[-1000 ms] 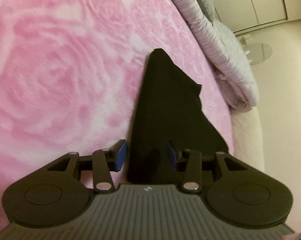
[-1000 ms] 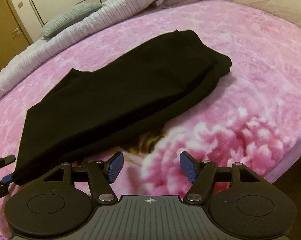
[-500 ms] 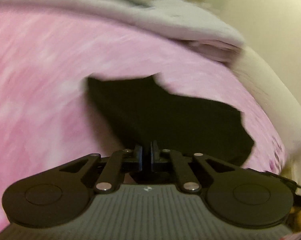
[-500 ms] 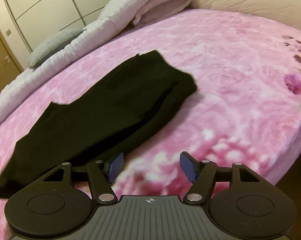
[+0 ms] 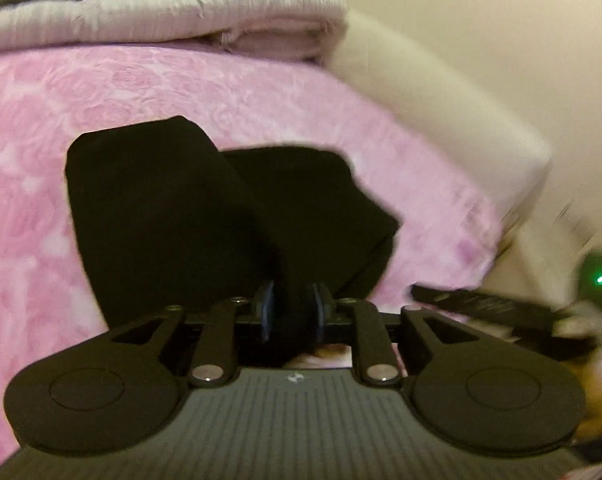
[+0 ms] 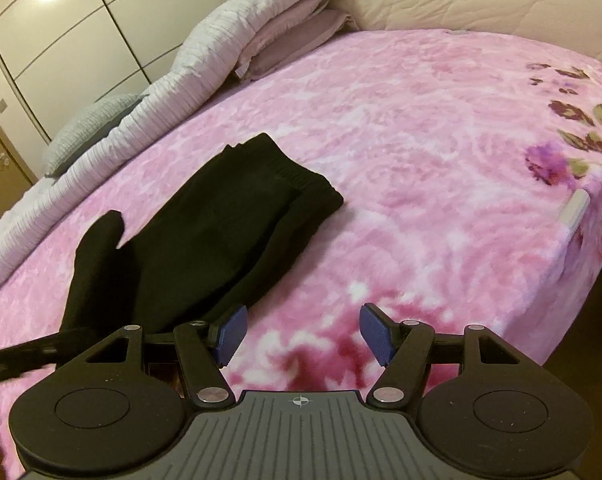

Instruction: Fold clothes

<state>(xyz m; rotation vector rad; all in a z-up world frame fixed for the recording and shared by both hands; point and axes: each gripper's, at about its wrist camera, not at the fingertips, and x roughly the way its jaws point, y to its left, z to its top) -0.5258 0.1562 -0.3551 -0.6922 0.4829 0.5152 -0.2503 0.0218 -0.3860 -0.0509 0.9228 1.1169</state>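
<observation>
One garment: black trousers (image 6: 205, 240) lying on the pink blanket (image 6: 421, 152), one end lifted and doubled back.
Left gripper (image 5: 291, 312): jaws have just been opening, black cloth between them.
Right gripper (image 6: 301, 334): fingers wide apart, empty, above blanket.

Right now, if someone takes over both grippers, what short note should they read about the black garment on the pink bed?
Left gripper: jaws have just been opening, with one end of the black knitted garment between them; grip unclear.
Right gripper: open, empty, over the pink floral blanket.
Done: garment lies as a long narrow strip, its near end raised.
Left: probably lay that end over the far end, then smooth.
</observation>
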